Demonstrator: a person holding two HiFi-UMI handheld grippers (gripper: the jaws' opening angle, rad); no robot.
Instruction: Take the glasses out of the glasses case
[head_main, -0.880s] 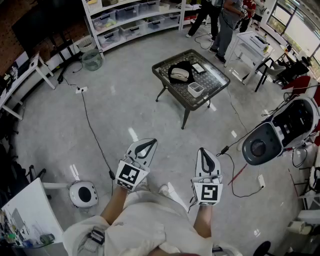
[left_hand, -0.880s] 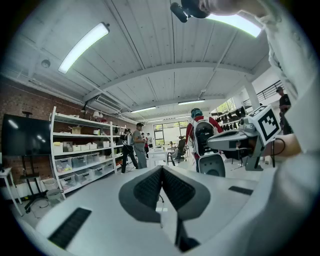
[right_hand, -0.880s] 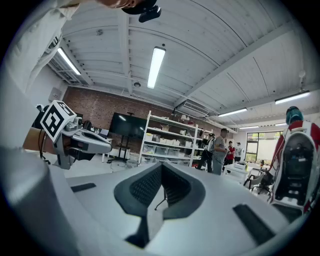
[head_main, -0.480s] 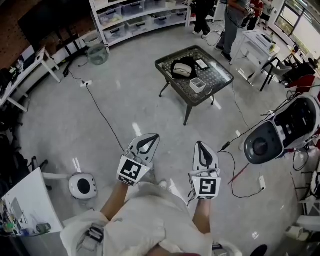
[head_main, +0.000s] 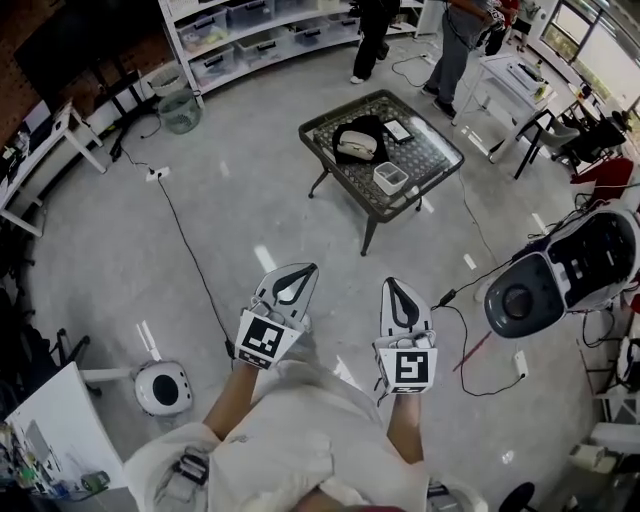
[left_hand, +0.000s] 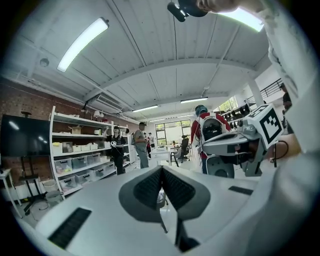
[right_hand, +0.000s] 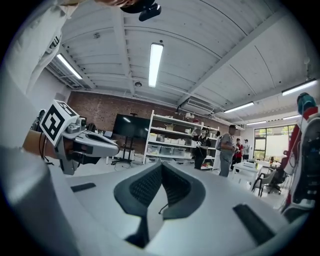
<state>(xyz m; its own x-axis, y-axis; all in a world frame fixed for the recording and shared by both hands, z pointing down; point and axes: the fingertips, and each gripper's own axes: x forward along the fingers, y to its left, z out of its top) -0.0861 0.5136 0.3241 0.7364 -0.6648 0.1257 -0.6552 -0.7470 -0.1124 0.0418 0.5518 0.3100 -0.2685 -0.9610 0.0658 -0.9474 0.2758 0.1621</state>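
A whitish glasses case (head_main: 358, 146) lies on a black cloth on the small dark table (head_main: 432, 160), far ahead in the head view. It looks closed; no glasses show. My left gripper (head_main: 304, 269) and right gripper (head_main: 389, 284) are held low in front of my body, well short of the table. Both are shut with nothing between their jaws. In the left gripper view the pads (left_hand: 150, 186) meet at my left gripper (left_hand: 161, 171). In the right gripper view my right gripper (right_hand: 161, 168) is likewise closed.
A clear box (head_main: 390, 178) and a flat dark device (head_main: 398, 130) share the table. A large grey-white machine (head_main: 550, 278) stands at the right with cables on the floor. A round white device (head_main: 163, 387) sits lower left. Shelves (head_main: 260, 35) and standing people are at the back.
Both grippers keep the same shut pose before me. The head view has swayed slightly, and the people at the back have shifted left.
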